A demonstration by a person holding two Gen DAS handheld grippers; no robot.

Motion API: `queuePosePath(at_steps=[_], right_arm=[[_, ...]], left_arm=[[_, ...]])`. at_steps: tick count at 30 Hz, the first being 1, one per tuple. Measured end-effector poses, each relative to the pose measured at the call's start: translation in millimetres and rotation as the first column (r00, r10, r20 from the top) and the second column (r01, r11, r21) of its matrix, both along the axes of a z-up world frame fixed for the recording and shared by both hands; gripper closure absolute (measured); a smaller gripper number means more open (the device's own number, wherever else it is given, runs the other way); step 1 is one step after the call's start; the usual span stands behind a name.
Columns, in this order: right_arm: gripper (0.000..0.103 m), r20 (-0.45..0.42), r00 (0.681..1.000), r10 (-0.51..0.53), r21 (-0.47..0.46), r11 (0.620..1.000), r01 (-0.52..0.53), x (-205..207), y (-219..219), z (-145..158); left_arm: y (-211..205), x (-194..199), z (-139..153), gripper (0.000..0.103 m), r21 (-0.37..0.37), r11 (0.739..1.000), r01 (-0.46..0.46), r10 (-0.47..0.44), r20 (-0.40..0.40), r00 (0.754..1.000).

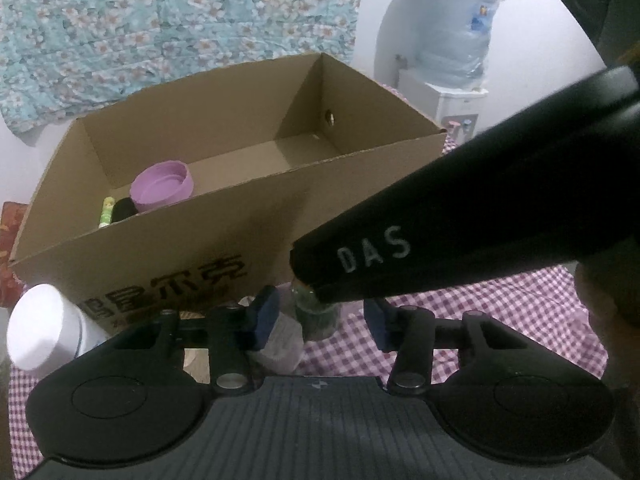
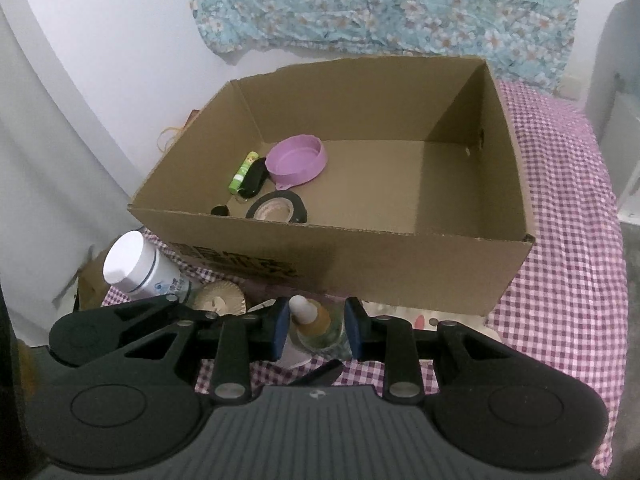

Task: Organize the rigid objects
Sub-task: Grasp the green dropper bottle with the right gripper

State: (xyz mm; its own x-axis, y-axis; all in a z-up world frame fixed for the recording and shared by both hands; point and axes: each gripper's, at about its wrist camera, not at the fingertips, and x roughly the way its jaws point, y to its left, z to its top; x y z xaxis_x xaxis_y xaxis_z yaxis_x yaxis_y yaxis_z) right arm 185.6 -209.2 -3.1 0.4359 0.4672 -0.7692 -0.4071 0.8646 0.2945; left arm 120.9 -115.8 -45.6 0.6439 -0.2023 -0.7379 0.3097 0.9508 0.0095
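Note:
An open cardboard box [image 2: 400, 256] [image 1: 168, 248] stands on the checked cloth. Inside it lie a purple bowl [image 2: 296, 160] [image 1: 162, 186], a green tube [image 2: 242, 172] [image 1: 106, 212], a black oblong item [image 2: 254, 180] and a roll of black tape [image 2: 278, 208]. My right gripper [image 2: 316, 328] has its blue pads either side of a small glass bottle with a white dropper cap [image 2: 310, 320], just in front of the box. In the left wrist view the right gripper's black body [image 1: 460, 236] comes down onto that bottle [image 1: 316, 312]. My left gripper [image 1: 320, 324] is open around the same spot.
A white-lidded jar [image 2: 132, 264] [image 1: 40, 328] stands left of the box front. A tan ribbed disc [image 2: 220, 300] lies next to it. The purple checked cloth [image 2: 560, 280] runs to the right of the box. A water dispenser [image 1: 452, 40] stands behind.

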Motion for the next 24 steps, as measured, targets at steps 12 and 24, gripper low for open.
queuePosePath(at_steps=[12, 24], right_arm=[[0.079, -0.017, 1.000, 0.005, 0.032, 0.999, -0.004, 3, -3, -8], [0.079, -0.049, 0.998, -0.032, 0.019, 0.999, 0.033, -6, -16, -4]], left_arm=[[-3, 1, -5, 0.074, -0.007, 1.000, 0.000, 0.000, 0.019, 1.000], [-14, -10, -2, 0.075, -0.029, 0.999, 0.034, -0.034, 0.008, 0.999]])
